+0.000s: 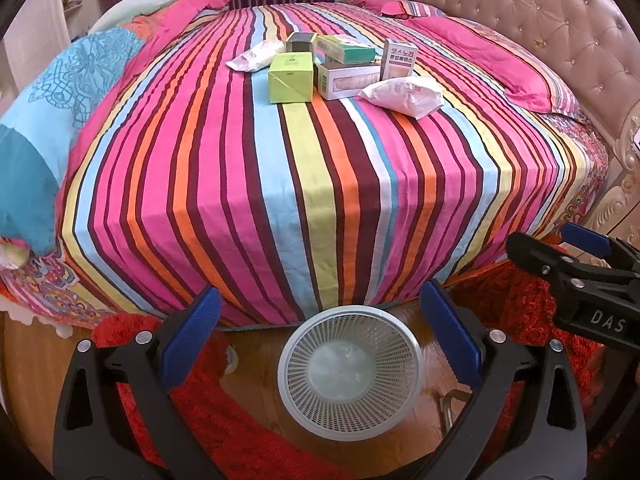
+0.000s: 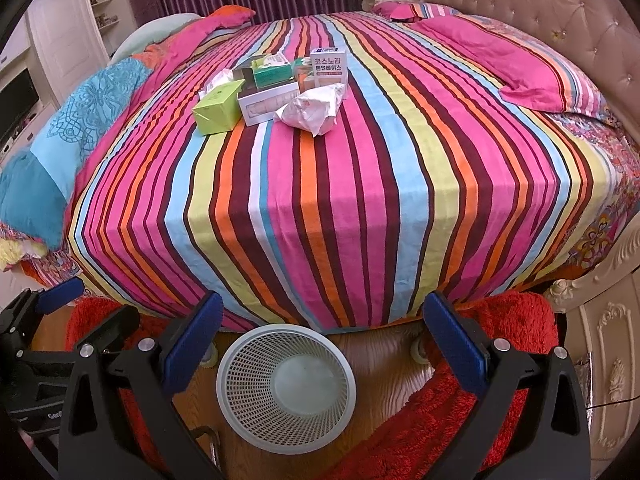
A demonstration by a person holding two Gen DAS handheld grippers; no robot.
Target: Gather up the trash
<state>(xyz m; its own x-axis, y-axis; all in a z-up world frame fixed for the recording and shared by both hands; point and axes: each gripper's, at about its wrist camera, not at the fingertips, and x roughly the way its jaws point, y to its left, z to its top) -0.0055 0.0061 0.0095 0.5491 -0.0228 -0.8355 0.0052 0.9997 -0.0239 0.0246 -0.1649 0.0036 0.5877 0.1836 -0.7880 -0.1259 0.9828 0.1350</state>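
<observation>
Both my tools are spread apart and empty: left gripper [image 1: 320,340], right gripper [image 2: 322,344]. The white perforated plastic wastebasket [image 1: 350,372] sits at six o'clock on the floor. The cluster of cardboard boxes [image 1: 344,68] and crumpled white wrappers [image 1: 402,96] lies at twelve o'clock on the striped multicoloured bedsheet [image 1: 280,200].

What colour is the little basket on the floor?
The basket is white mesh plastic, clearest in the right wrist view.
</observation>
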